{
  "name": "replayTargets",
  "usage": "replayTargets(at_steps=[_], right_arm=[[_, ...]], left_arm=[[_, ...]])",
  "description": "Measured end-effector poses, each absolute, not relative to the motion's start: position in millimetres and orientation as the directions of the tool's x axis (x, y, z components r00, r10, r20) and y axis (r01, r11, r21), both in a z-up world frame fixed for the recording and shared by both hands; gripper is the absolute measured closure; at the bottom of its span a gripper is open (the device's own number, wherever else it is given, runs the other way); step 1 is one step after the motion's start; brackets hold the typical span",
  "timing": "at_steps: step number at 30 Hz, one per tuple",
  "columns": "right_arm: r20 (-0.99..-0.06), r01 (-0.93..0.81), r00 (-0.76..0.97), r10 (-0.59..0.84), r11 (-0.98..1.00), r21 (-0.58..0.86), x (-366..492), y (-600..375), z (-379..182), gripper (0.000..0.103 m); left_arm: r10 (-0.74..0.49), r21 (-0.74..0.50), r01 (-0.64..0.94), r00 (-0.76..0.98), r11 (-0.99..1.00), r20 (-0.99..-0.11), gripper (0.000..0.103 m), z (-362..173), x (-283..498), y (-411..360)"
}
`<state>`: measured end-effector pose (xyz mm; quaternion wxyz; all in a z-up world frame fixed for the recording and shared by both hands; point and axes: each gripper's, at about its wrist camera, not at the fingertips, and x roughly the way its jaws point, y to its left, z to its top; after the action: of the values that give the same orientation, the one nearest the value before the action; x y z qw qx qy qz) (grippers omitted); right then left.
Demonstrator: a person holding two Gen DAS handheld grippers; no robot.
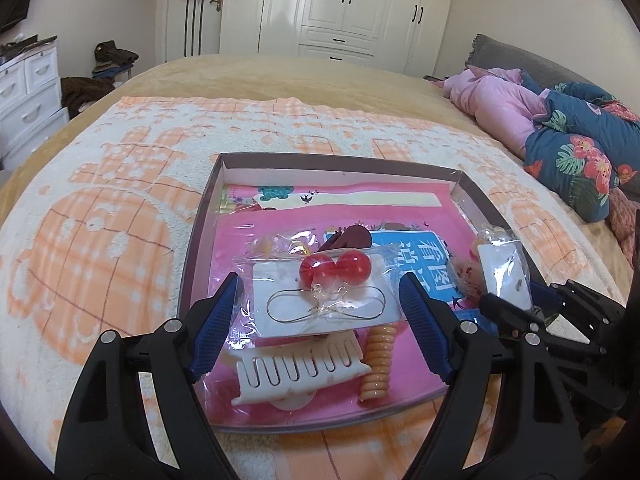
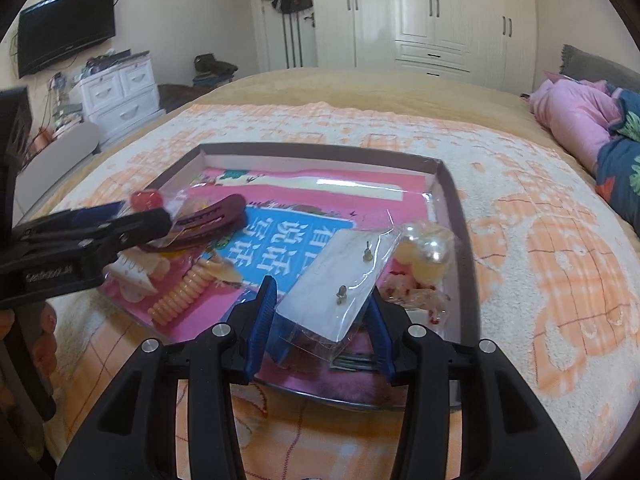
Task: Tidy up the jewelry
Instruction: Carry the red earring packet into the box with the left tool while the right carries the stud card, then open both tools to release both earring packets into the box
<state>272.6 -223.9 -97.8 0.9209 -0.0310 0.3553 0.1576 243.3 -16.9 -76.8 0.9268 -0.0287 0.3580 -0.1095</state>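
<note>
A shallow dark-rimmed tray lies on the bed with a pink book inside it. My left gripper is shut wide on a clear bag of red ball earrings on a white card, held above the tray. Under that bag lie a white claw clip, an orange spiral hair tie and a maroon hair clip. My right gripper is shut on a bag of pearl earrings over the tray's near right corner; the pearls hang off the far end.
The tray rests on an orange-and-white towel spread over the bed. Pink and floral bedding is heaped at the right. A pink fluffy item sits by the tray's right wall. White drawers and a wardrobe stand beyond the bed.
</note>
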Motion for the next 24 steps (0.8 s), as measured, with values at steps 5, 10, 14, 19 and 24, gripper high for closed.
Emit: replayTargets(at_steps=[5, 10, 14, 19, 24], right_arm=[[-0.655, -0.326, 0.704, 0.275, 0.944, 0.046, 268.2, -220.0, -96.4, 0.048], [-0.645, -0.322, 0.716, 0.267, 0.946, 0.035, 259.9, -221.2, -93.6, 0.044], [-0.626, -0.308, 0.736, 0.259, 0.951, 0.031, 249.6, -226.8, -89.7, 0.037], [-0.605, -0.284, 0.756, 0.248, 0.958, 0.038, 236.9, -236.2, -84.5, 0.028], [-0.590, -0.267, 0.773, 0.234, 0.963, 0.031, 225.3, -241.8, -80.3, 0.020]], left_arm=[[-0.227, -0.132, 0.186, 0.712, 0.974, -0.664, 0.031, -80.4, 244.2, -17.8], [-0.231, -0.138, 0.186, 0.712, 0.973, -0.663, 0.029, -79.4, 242.8, -17.3], [-0.228, -0.138, 0.183, 0.716, 0.973, -0.660, 0.025, -76.6, 239.1, -16.4], [-0.231, -0.144, 0.182, 0.722, 0.973, -0.652, 0.021, -71.6, 230.5, -14.6], [-0.228, -0.139, 0.181, 0.736, 0.974, -0.638, 0.014, -63.8, 217.5, -13.6]])
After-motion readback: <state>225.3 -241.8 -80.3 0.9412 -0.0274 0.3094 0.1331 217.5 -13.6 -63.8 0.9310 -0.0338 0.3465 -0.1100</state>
